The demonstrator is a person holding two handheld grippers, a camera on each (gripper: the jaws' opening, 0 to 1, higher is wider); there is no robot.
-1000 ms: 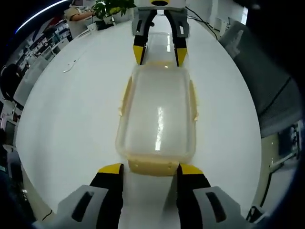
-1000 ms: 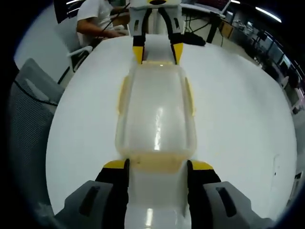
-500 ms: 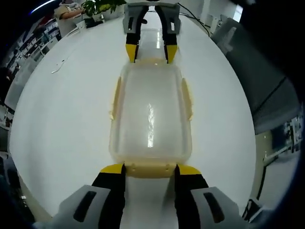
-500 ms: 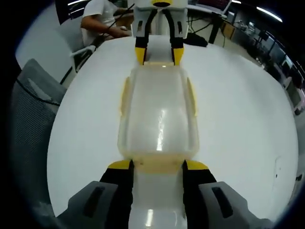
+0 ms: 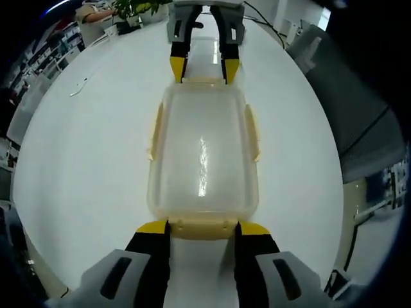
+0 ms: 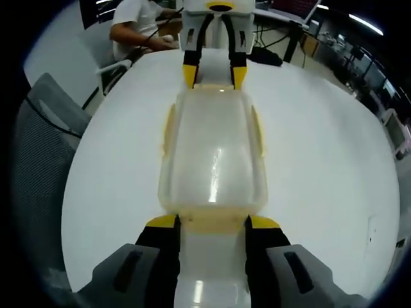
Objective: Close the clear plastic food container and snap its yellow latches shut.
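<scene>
In the left gripper view, the container [image 5: 202, 157] lies lengthwise on the white table [image 5: 90, 147], running straight away from the camera. The left gripper [image 5: 202, 226] meets its near short end: the two yellow-tipped jaws stand a latch-width apart, one at each side of the near end latch [image 5: 204, 226], their tips right against the container's near corners. Whether they squeeze the latch or just flank it is not clear. At the far short end the right gripper [image 5: 202, 69] faces this way, its jaws set the same way around the far end latch [image 5: 202, 81]. The lid is on; it is clear, slightly milky, with a bright streak of glare down its middle. Yellow side latches [image 5: 155, 131] stick out a little from both long edges.

In the right gripper view the layout mirrors. The right gripper [image 6: 210, 221] has its jaws partly open around the near end latch [image 6: 212, 219], tips touching the container [image 6: 212, 154] at the corners; grip uncertain. The left gripper [image 6: 213, 76] sits at the far end, jaws either side of the latch [image 6: 213, 85] there. A grey mesh chair [image 6: 38, 147] stands beside the table [image 6: 321, 154], and a seated person [image 6: 138, 25] is beyond it.
</scene>
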